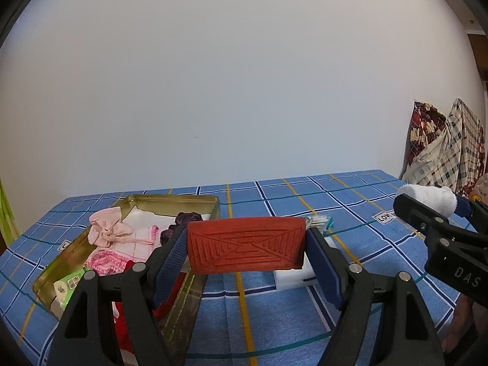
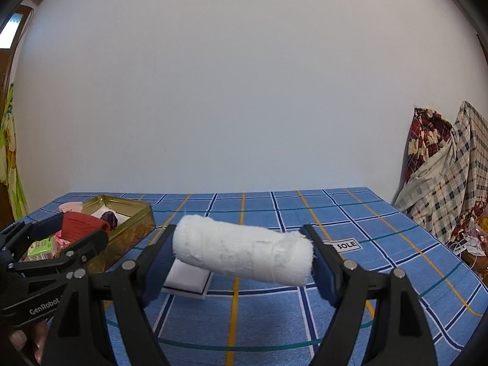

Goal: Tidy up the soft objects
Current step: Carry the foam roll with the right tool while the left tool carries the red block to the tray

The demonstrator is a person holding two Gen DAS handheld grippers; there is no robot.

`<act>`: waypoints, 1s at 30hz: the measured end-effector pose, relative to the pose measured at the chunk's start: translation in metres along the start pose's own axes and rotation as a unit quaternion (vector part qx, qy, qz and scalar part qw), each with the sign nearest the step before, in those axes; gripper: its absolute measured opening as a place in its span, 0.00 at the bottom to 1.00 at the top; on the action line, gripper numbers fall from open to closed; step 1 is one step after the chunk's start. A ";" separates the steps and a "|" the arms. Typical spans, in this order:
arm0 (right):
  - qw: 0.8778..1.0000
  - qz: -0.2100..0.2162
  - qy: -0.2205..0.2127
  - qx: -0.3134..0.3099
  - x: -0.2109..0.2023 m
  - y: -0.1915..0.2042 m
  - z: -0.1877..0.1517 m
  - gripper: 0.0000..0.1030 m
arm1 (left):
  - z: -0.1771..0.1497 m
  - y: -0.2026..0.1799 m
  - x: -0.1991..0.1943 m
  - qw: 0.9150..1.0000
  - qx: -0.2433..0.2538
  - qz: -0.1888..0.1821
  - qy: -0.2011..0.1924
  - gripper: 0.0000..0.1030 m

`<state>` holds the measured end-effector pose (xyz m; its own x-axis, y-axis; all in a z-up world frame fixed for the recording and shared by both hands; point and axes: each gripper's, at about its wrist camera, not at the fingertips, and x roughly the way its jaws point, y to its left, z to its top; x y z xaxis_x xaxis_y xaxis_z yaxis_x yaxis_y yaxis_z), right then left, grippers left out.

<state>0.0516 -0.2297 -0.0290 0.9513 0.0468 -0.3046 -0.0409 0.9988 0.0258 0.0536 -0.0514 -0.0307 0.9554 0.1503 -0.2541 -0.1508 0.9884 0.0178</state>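
My left gripper (image 1: 245, 245) is shut on a red patterned sponge pad (image 1: 245, 244), held above the blue checked cloth, just right of a gold tin box (image 1: 73, 253). The tin holds a pale pink bow (image 1: 108, 224), pink knit pieces (image 1: 106, 260), a dark purple scrunchie (image 1: 183, 221) and a green packet (image 1: 68, 286). My right gripper (image 2: 244, 250) is shut on a white rolled bandage (image 2: 244, 248), held above the cloth. The left gripper with the red pad shows in the right wrist view (image 2: 82, 228); the right gripper with the roll shows in the left wrist view (image 1: 427, 201).
A white foam block (image 2: 187, 277) lies on the blue checked cloth (image 2: 305, 213) below the grippers, with a pack of cotton swabs (image 1: 320, 221) behind it. Piled patterned fabrics (image 2: 439, 183) stand at the right edge. A plain wall is behind.
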 end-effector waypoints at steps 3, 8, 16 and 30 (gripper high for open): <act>1.000 0.002 0.000 0.000 0.000 0.000 0.000 0.78 | -0.001 0.003 -0.001 1.000 -0.004 0.000 0.002 0.76; 1.000 0.003 0.000 0.001 -0.001 0.001 0.000 0.78 | -0.002 0.009 -0.002 1.000 -0.008 0.003 0.004 0.76; 1.000 0.010 0.001 -0.002 -0.001 0.006 -0.001 0.78 | -0.003 0.015 -0.006 1.000 -0.008 0.009 0.002 0.76; 0.999 0.037 0.007 0.002 0.001 0.022 -0.003 0.78 | -0.006 0.032 -0.018 1.000 -0.012 0.026 -0.004 0.76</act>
<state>0.0505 -0.2080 -0.0319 0.9417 0.1209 -0.3141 -0.1096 0.9925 0.0534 0.0296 -0.0227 -0.0310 0.9483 0.2010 -0.2456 -0.2053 0.9787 0.0083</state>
